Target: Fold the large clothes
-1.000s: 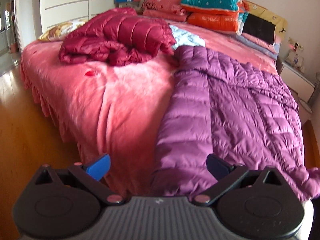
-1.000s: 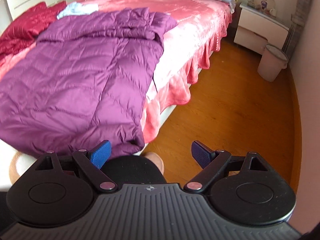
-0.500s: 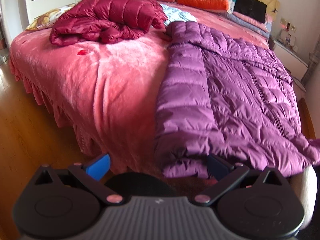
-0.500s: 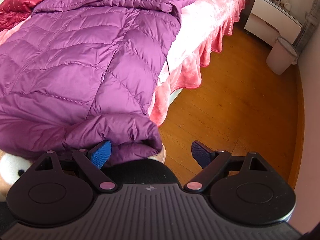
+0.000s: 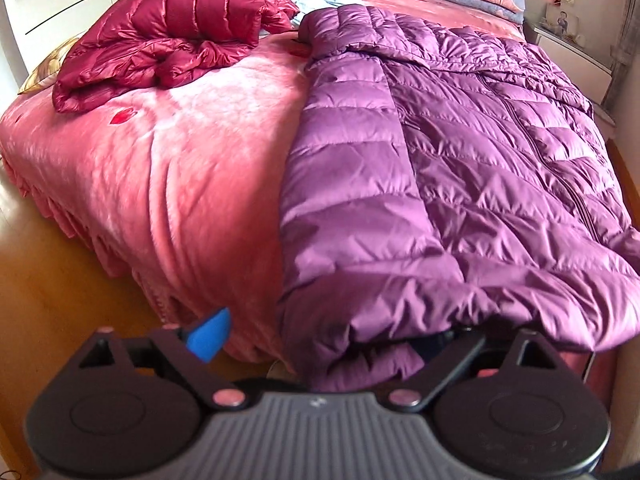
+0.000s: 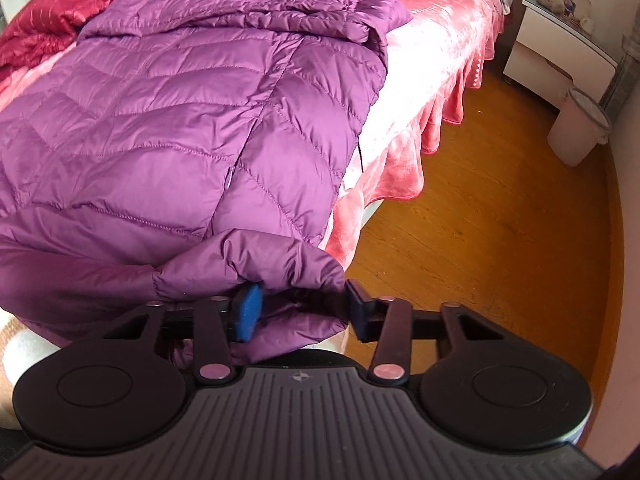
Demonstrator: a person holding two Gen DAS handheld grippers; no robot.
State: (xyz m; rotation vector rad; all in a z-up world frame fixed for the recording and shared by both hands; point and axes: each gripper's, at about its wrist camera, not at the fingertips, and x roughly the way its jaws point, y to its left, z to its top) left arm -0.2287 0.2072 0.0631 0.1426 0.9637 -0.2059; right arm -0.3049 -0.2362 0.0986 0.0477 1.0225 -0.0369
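A large purple down jacket (image 5: 460, 168) lies spread on the pink bed, its hem at the near edge; it also fills the right wrist view (image 6: 180, 120). My left gripper (image 5: 320, 336) is open, its jaws wide around the jacket's near left hem corner, the right finger partly hidden under the fabric. My right gripper (image 6: 302, 314) has its jaws partly closed, with a bunched fold of the jacket's right hem corner between the blue pads (image 6: 246, 312).
A crumpled dark red down jacket (image 5: 172, 40) lies at the far left of the bed (image 5: 152, 168). Pillows are stacked at the head. Wooden floor (image 6: 500, 240), a white nightstand (image 6: 560, 52) and a bin (image 6: 580, 124) are to the right.
Both grippers have moved forward to the jacket's hem. The right jaws have narrowed from wide open onto the hem corner. The left jaws remain wide.
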